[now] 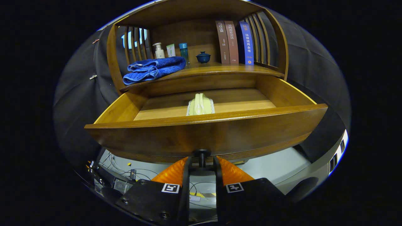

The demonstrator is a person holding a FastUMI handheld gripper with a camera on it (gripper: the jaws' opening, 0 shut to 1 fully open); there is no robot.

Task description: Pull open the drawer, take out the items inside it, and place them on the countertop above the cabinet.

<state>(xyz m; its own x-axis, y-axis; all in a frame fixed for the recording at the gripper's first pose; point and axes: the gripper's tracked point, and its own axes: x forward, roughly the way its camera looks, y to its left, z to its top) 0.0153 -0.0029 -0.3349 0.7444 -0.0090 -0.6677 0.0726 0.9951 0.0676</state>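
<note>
The wooden cabinet (pixel 113 56) has a shelf on top, and that shelf is the desk (pixel 220 69) where things sit. On its left side lies a folded blue towel (pixel 152 69). Behind the towel stand a white pump bottle (pixel 159 51), a small pale green tube (pixel 171 50) and a blue bottle (pixel 184 51). Near the middle sits a little dark blue bowl with a lid (pixel 203 57). To the right stand three books (pixel 235 42), two brown and one blue, straight up and touching each other.

Under the desk the drawer (pixel 132 141) is pulled open. Inside it, about in the middle of the wooden floor, lies one pale yellow-green thing on something white (pixel 201 105). I cannot tell just what it is. It is beyond the drawer front, well apart from the drawer walls.

At the bottom of the drawer front is a small dark knob (pixel 202 154). The gripper (pixel 202 163) is right at it. The orange fingers (pixel 174 172) stand on each side of the knob, and the jaws are closed in on its stem, gripping it.

Below the drawer are grey boxes and wires (pixel 125 175) on the floor.
</note>
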